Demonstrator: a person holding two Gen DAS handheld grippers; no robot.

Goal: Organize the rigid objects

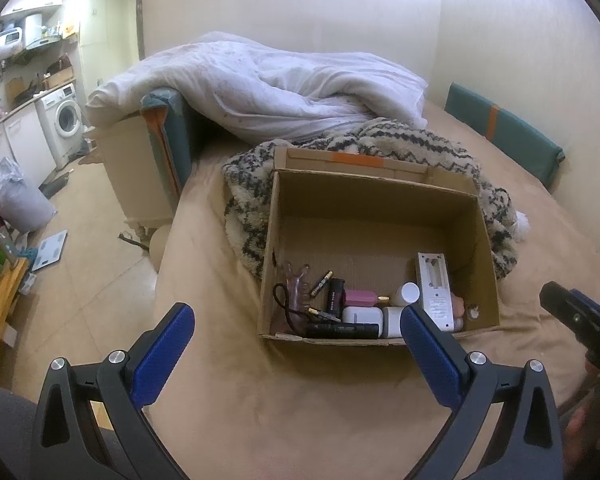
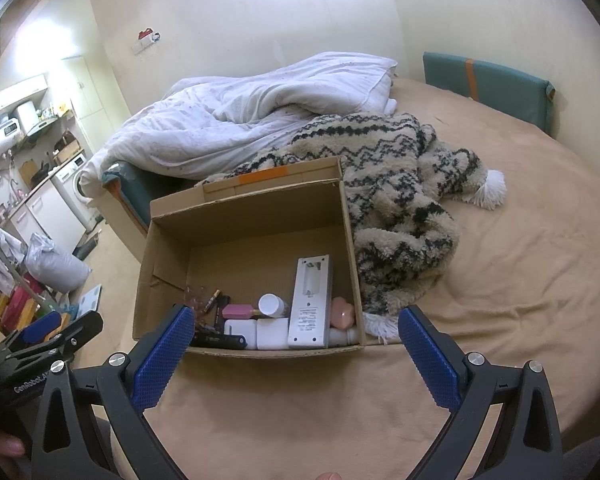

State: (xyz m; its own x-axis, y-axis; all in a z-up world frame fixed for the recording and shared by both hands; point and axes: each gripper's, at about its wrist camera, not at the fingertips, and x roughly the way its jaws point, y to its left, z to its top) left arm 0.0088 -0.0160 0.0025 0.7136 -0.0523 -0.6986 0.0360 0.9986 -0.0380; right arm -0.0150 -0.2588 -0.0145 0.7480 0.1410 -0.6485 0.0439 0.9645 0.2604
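Bed (image 2: 500, 280) ahead of both empty, wide-open tongs (image 1: 298, 332) (image 2: 296, 332) carries my filled cardboard box (image 2: 244, 216); sorting looks done, so next I'd seek strays.

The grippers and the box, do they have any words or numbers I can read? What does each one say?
"GenRobot.A", cut off there: on the left gripper, printed on its black body, in the right wrist view.
White remote: a printed label, too small to read.
Black tube: pale lettering, too blurred to read.
Cardboard box: no words visible.

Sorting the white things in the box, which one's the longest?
The white remote, back up with its battery bay open, leaning by the box's right wall; the other white pieces are short, blocky.
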